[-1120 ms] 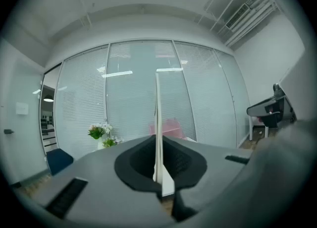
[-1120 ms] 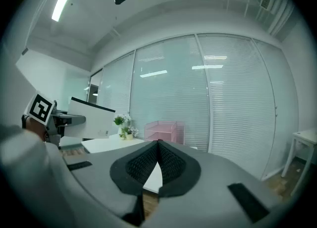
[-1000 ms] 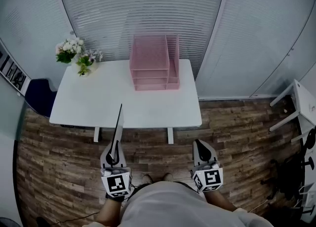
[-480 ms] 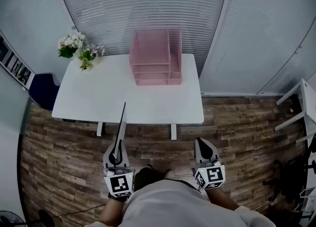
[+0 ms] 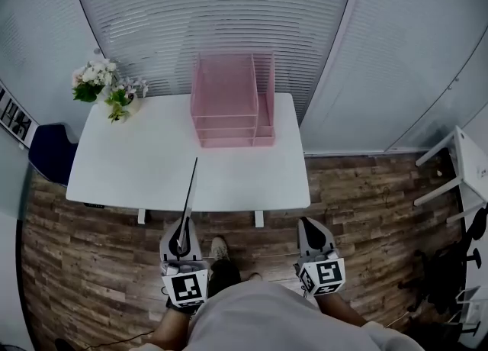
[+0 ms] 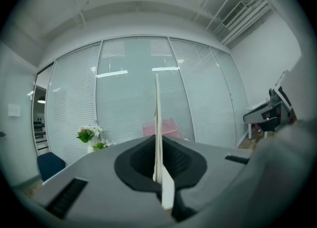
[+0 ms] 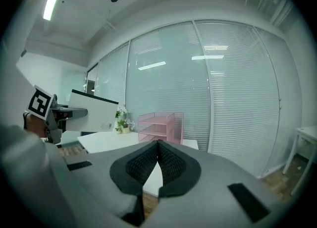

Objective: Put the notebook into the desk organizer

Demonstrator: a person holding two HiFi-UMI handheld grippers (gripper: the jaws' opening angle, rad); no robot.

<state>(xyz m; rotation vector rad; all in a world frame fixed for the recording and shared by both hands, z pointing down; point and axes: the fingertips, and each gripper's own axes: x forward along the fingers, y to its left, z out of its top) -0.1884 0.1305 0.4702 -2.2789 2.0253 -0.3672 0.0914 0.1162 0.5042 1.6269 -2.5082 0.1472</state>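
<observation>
Notebook (image 5: 189, 198) pinched edge-on in left gripper (image 5: 181, 229), jaws clamped on its near end, cover standing upright. Right gripper (image 5: 309, 226) pressed together, nothing between the jaws. Both grippers sit over the floor (image 5: 366, 212), in front of the person and short of the table (image 5: 137, 166). Organizer (image 5: 225, 105), pink mesh, stands at the table's back edge, well apart from the notebook. Flowers (image 5: 103, 86) at the table's back left corner.
</observation>
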